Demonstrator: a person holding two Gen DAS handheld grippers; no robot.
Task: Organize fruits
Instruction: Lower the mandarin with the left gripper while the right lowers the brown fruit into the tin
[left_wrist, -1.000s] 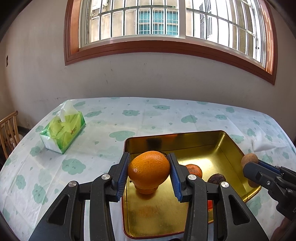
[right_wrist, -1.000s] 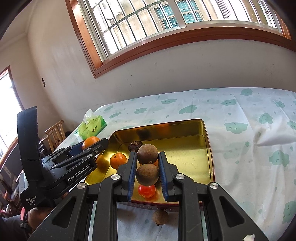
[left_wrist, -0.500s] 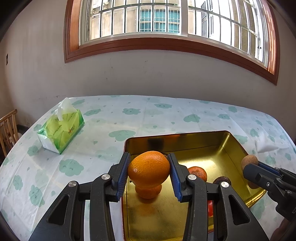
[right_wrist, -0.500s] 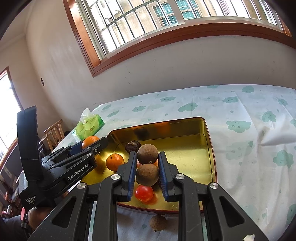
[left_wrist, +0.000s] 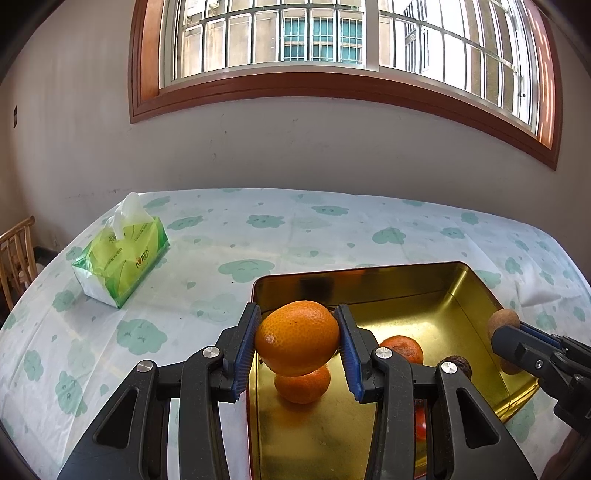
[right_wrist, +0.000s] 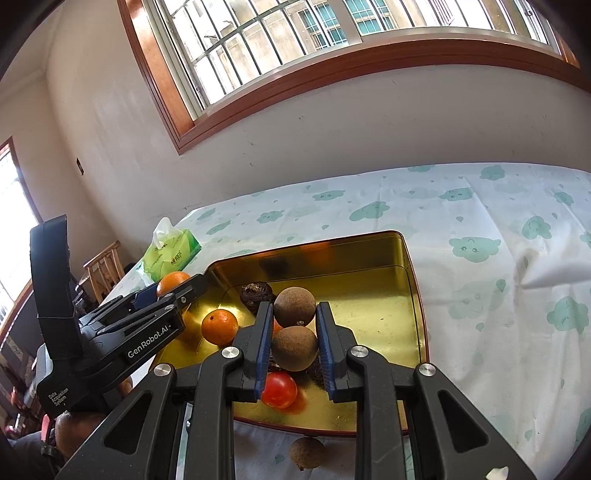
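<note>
Three oranges (right_wrist: 219, 326), three brown fruits (right_wrist: 294, 306), one tomato (right_wrist: 279, 389), one tray (right_wrist: 402, 254).

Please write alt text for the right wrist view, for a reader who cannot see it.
The right gripper holds a round brown fruit above a gold tray with a small orange and a red tomato. The left gripper holds an orange at the tray's left edge.

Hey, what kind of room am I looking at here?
Probably a dining room in a home: a table with a cloud-print tablecloth, a pack of tissues, a wooden chair beside it, and a barred window.
</note>
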